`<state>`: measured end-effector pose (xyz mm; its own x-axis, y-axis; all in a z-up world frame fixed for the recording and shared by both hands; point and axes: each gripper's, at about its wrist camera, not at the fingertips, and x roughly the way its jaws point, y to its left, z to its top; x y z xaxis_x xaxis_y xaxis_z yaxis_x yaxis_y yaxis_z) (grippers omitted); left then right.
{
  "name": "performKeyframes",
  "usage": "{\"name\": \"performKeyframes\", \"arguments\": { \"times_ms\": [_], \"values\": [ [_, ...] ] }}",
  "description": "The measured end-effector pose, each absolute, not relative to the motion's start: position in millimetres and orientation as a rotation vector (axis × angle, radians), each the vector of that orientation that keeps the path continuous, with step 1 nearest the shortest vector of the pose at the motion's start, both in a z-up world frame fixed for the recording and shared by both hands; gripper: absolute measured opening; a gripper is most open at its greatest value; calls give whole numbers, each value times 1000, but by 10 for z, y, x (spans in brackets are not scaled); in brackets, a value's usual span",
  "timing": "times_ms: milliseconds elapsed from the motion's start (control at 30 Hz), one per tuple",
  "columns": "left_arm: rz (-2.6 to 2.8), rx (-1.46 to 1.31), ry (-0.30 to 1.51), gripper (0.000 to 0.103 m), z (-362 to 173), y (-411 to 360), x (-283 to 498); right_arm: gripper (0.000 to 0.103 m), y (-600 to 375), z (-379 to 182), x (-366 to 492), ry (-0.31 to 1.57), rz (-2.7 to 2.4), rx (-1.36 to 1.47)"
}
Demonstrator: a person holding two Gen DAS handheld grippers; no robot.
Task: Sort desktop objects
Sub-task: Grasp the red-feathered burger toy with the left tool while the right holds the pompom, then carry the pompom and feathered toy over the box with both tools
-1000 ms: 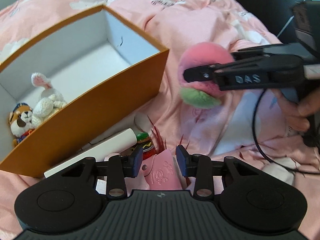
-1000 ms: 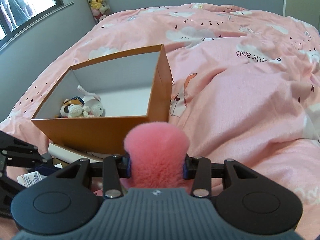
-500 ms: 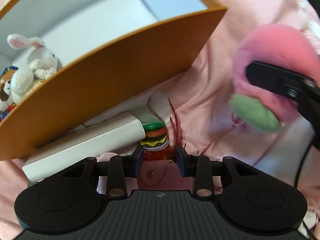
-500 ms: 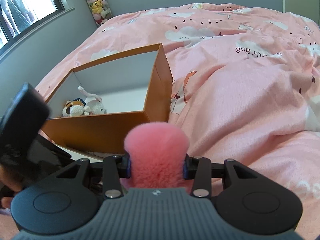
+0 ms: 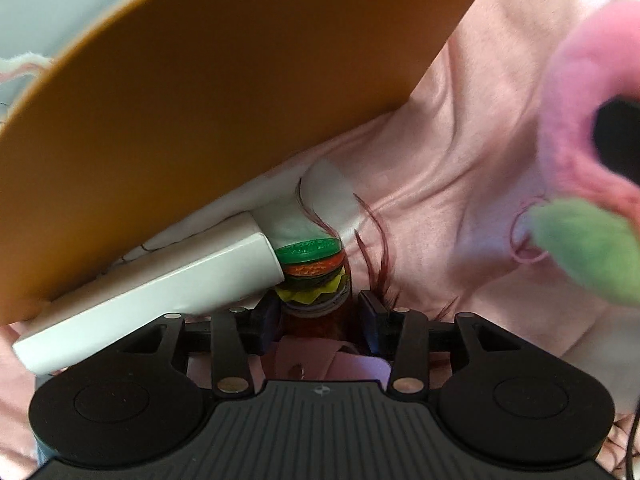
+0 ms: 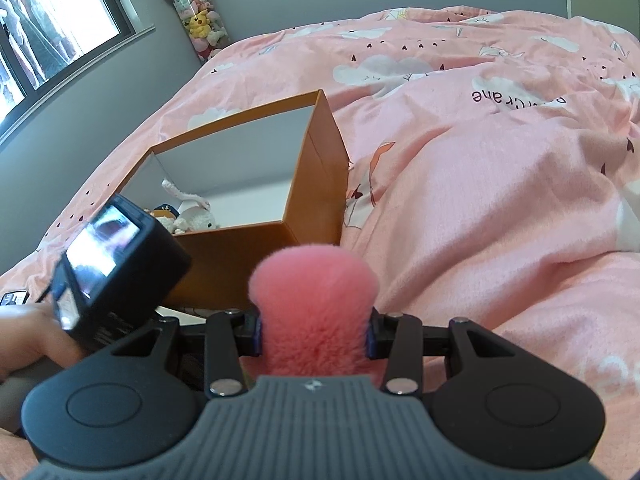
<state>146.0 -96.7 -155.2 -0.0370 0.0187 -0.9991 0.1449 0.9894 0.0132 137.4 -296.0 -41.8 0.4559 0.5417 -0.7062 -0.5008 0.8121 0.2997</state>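
My landmark is the open orange cardboard box (image 6: pixel 316 216) with white inner walls, sitting on the pink printed bedspread (image 6: pixel 500 200). My right gripper (image 6: pixel 314 332) hangs just in front of its near wall, pads pinching a fluffy pink plush ball (image 6: pixel 316 312) with a green leaf (image 5: pixel 588 252). My left gripper (image 5: pixel 318 316) points down at the clutter against the box's outer wall. Its jaws have just been opening and now stand spread on either side of a small burger-shaped toy with a green top (image 5: pixel 314 268), pads not pressing it. That toy touches the end of a long white carton (image 5: pixel 160 292) lying along the box's base. Inside the box, in its near left corner, lie a white plush rabbit (image 6: pixel 196 216) and another small plush toy (image 6: pixel 164 214).
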Motion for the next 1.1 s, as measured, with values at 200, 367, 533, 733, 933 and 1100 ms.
{"name": "performKeyframes", "arguments": {
  "times_ms": [200,367,533,733,933,1100],
  "values": [
    [-110,111,1554,36,-1477,-885,1374,45,-2936,-410,1343,880,638,34],
    [-138,56,1491,25,-1316,-769,1263,45,-2939,-394,1336,872,633,28],
    [-167,-56,1418,24,-1135,-591,1123,45,-2933,-373,1329,864,630,24],
    [-189,-145,1271,24,-704,-479,1098,45,-2935,-337,1313,846,628,24],
    [-174,-179,1120,24,-237,-381,914,45,-2927,-211,1296,816,653,39],
    [-132,-199,996,24,131,-153,900,45,-2856,-18,1309,789,695,47]
  ]
}}
